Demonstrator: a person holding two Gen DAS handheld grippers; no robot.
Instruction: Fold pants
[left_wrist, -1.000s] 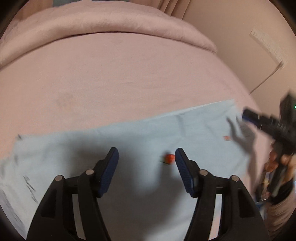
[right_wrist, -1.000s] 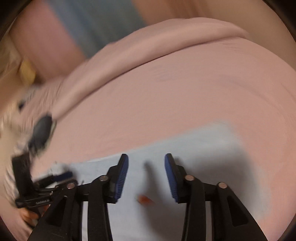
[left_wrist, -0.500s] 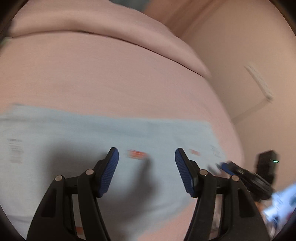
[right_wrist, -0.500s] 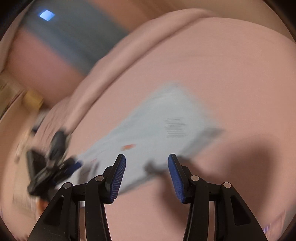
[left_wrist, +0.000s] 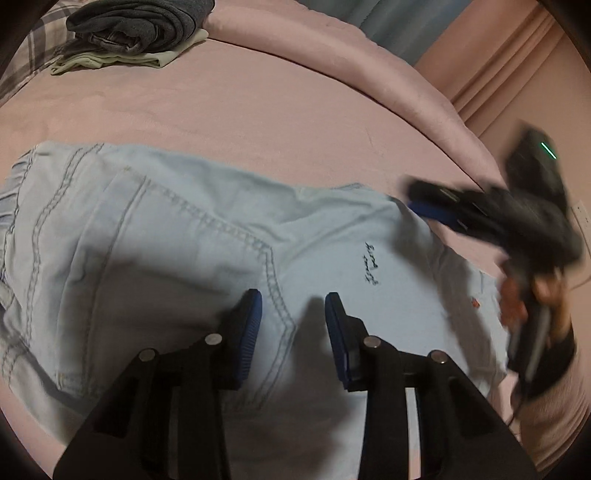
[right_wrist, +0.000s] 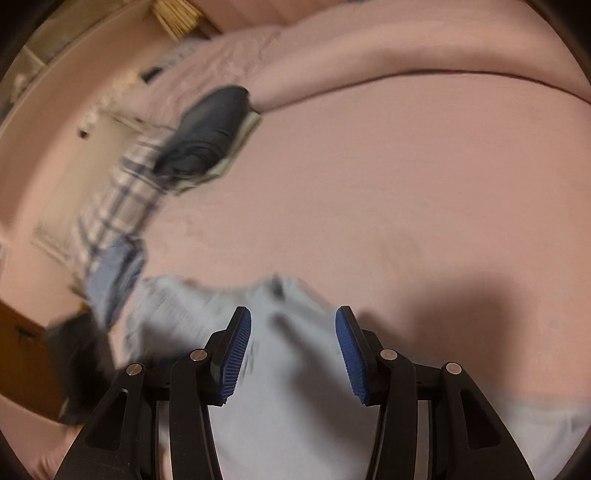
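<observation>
Light blue denim pants (left_wrist: 177, 236) lie flat across the pink bed, stitched seams and a pocket at the left, a small dark script mark near the right. My left gripper (left_wrist: 293, 314) is open and empty, hovering just above the middle of the pants. My right gripper (right_wrist: 293, 339) is open and empty above the pants' far edge (right_wrist: 236, 299); it also shows blurred in the left wrist view (left_wrist: 432, 210) at the pants' right end. The right wrist view is motion-blurred.
The pink bedspread (left_wrist: 258, 110) stretches beyond the pants. A pile of folded dark grey and pale clothes (left_wrist: 136, 29) sits at the back left, also in the right wrist view (right_wrist: 207, 133), beside a plaid cloth (right_wrist: 122, 199). A wall and curtain stand right.
Both grippers swung left along the pants; the waist seams and the clothes pile came into view. The left gripper's fingers stand closer together than before. The right gripper moved over the pants' edge.
</observation>
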